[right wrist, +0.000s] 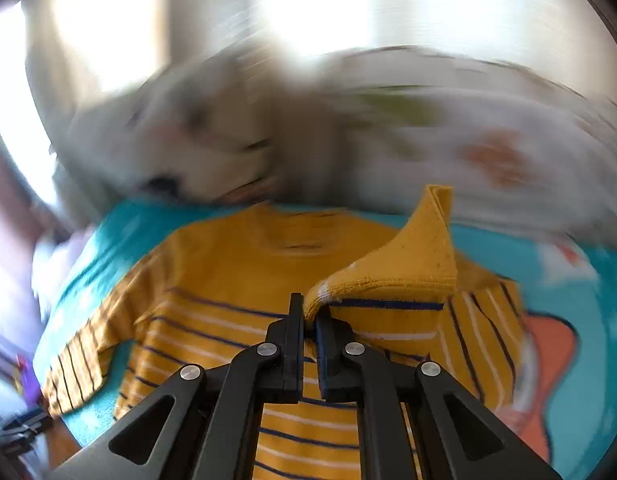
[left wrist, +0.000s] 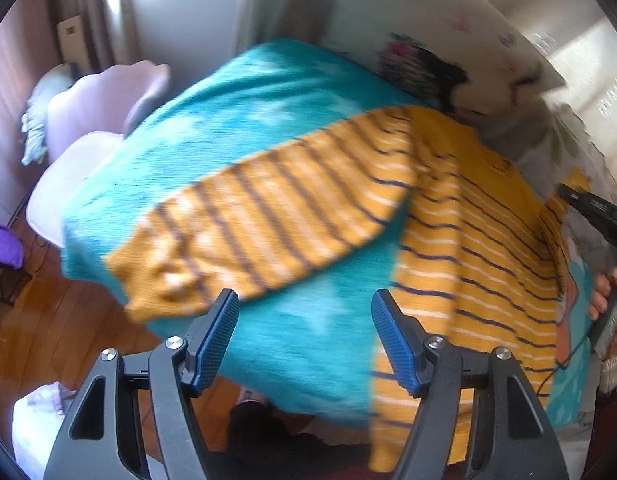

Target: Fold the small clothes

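Folding barely started: sweater (right wrist: 244,280) spread flat on teal blanket (left wrist: 268,92). Right hand-held gripper (right wrist: 310,314) clenched on cuff, sleeve lifted toward 1 o'clock. Left hand-held gripper (left wrist: 304,308) released, empty, other sleeve unfolded.

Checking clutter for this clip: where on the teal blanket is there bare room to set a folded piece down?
Bare teal blanket lies beyond the outstretched sleeve, and a smaller patch between sleeve and shirt body. Crowded: the pillows at the blanket's far edge.
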Motion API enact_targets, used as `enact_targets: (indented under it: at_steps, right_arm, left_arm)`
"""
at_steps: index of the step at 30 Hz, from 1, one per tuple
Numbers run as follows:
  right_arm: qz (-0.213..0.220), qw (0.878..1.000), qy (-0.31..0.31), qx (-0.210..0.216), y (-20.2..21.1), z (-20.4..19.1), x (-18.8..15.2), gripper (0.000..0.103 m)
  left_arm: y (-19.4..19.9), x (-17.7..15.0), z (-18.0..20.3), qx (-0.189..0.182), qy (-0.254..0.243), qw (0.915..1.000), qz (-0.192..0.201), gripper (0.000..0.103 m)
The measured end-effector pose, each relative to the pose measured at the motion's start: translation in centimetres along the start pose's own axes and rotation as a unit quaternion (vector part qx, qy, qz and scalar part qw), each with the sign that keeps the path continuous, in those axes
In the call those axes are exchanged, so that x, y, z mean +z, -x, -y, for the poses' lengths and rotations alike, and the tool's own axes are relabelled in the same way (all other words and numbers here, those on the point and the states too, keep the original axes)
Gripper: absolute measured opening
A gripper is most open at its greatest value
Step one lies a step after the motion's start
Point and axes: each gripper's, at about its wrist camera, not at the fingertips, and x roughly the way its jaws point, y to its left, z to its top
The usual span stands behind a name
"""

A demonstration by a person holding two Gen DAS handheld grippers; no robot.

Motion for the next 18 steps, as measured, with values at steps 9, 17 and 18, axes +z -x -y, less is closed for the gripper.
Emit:
enact_targets:
  at_steps: [9,17,18]
  right_arm:
    - [-0.087,0.985,0.143,-0.033,-11.8,-15.4,-2.4,0.018]
    - [-0.073,0.979,0.191,-0.022,-9.0,-17.5,-4.7,0.052]
    - [-0.069,0.982,0.174,-0.013,-7.9,-16.6,-4.7,0.052]
  left_arm:
    - [-0.6,1.2,-9.5,0.016,0.054,0.9983,-0.011,0.068]
    - [-2.3,2.7,-12.1,0.002,0.070,0.9971,-0.028,0.068]
    - [-2.4,2.9,-12.2,0.000,0.069,0.9972,-0.027,0.068]
